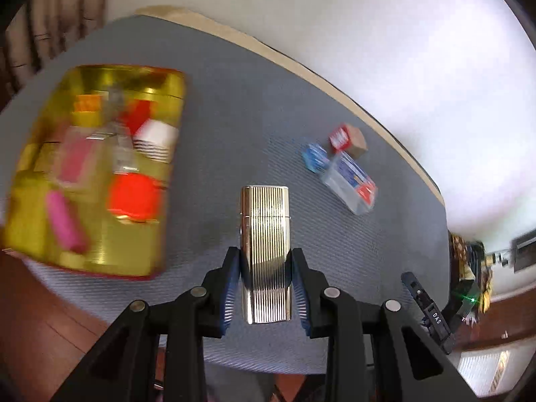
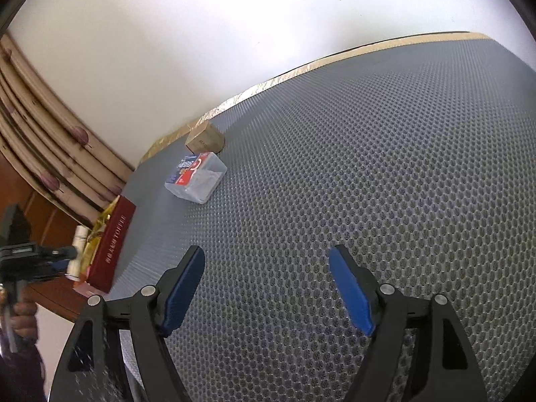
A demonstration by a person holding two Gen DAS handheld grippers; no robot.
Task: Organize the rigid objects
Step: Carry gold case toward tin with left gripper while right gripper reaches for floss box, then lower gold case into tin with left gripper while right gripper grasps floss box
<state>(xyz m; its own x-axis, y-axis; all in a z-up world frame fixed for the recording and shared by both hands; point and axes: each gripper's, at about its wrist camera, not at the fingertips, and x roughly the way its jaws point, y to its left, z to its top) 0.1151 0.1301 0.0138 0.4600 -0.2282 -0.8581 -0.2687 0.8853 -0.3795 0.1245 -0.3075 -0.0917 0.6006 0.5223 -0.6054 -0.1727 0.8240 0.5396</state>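
Observation:
My left gripper (image 1: 266,259) is shut on a ribbed gold lighter (image 1: 265,234) and holds it above the grey mat (image 1: 234,127), just right of an open gold tin (image 1: 134,248) filled with several small items. A clear plastic box (image 1: 350,181), a small blue pack (image 1: 314,156) and a red-and-brown carton (image 1: 348,140) lie on the mat to the right. My right gripper (image 2: 267,258) is open and empty over the mat (image 2: 368,167). The right wrist view shows the clear box (image 2: 196,177), the brown carton (image 2: 205,138) and the tin's red side (image 2: 112,244).
The mat's far edge runs along a tan strip against a white wall (image 1: 335,16). A wooden surface (image 1: 40,318) lies at lower left. The left gripper with the lighter (image 2: 77,251) shows at the far left of the right wrist view, by curtains (image 2: 40,134).

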